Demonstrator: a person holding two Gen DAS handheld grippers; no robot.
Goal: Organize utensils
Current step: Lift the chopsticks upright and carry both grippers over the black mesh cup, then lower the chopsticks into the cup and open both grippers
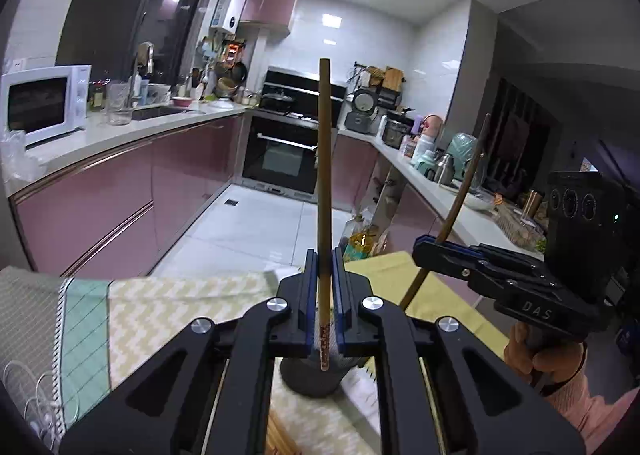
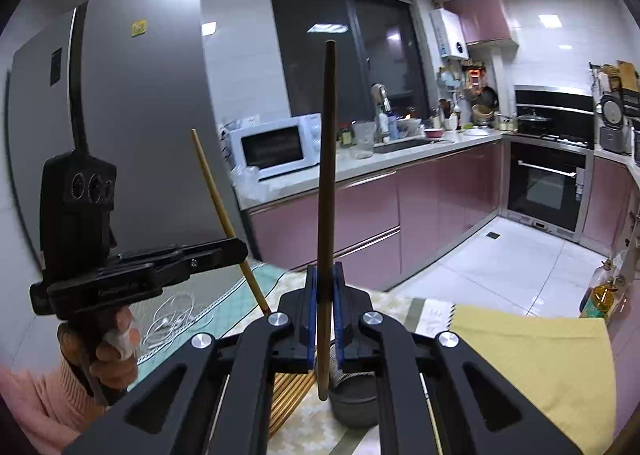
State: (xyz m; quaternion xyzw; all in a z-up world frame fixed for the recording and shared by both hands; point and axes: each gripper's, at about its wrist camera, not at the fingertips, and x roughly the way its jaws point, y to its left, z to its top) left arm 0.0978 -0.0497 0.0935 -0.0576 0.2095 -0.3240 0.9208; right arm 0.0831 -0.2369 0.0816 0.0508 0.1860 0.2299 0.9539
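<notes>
We see the left hand-held gripper (image 1: 324, 283) closed on a light chopstick (image 1: 324, 175), which stands upright between its blue pads, its patterned lower end hanging just over a dark holder (image 1: 312, 379); the holder stands on the surface (image 1: 168, 307), on a pale zigzag cloth, and its mesh wall shows behind the stick; what lies inside it we cannot tell from this view. To the right, the right hand-held gripper (image 1: 430, 245) is clamped on a dark chopstick (image 1: 464, 191) that leans to the right; a hand (image 1: 536, 355) in a pink sleeve grips its handle.

From the right wrist view, the right hand-held gripper (image 2: 326, 287) is shut on the dark chopstick (image 2: 326, 175), upright, its lower tip just left of and above the holder (image 2: 354, 399); the holder's mesh rim (image 2: 340, 373) shows beside the stick, and its inside is hidden by the jaws. Near left of the holder a bundle of chopsticks (image 2: 290, 395) lies flat on the surface. Far left, the left hand-held gripper (image 2: 236, 249) clasps the light chopstick (image 2: 224, 215), which is tilted; a hand (image 2: 108, 351) holds its handle. A yellow cloth (image 2: 540, 359) lies to the right, white earphones (image 2: 172, 319) to the left.
</notes>
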